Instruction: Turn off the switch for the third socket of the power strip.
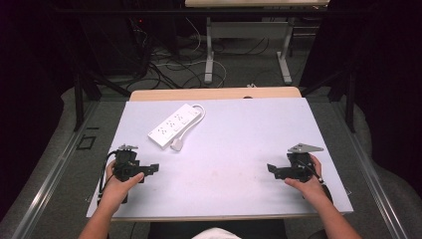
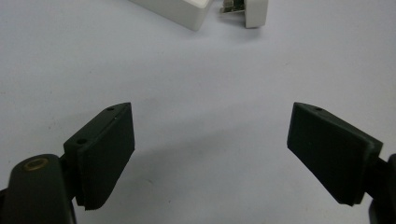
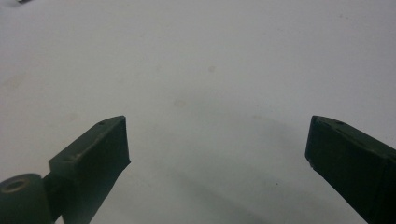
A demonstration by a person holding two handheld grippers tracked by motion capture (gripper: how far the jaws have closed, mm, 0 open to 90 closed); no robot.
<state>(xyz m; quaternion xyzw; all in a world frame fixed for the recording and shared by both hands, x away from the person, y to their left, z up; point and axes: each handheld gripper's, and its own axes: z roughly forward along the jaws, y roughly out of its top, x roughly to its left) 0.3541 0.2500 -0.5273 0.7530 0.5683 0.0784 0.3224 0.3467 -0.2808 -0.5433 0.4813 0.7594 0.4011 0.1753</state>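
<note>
White sheeting covers the table, whose wooden far edge shows beyond the sheet. Left gripper, held in the person's left hand, sits at the near left of the table with its jaws pointing right, toward the centre; the left gripper view shows its two black jaws spread wide apart above bare surface, with nothing between them. Right gripper, held in the right hand, sits at the near right with its jaws pointing left, a grey three-cornered plate on top of it; the right gripper view likewise shows the jaws wide apart and empty over the faintly stained sheet. White power strip lies diagonally at the far left of the table, beyond the left gripper and well apart from it. Its cord loops around the far end and runs back along the right side to a white plug lying just beside the strip's near end. Both grippers are well apart from each other. Floor cables and metal table legs show in the dark background beyond the table.
</note>
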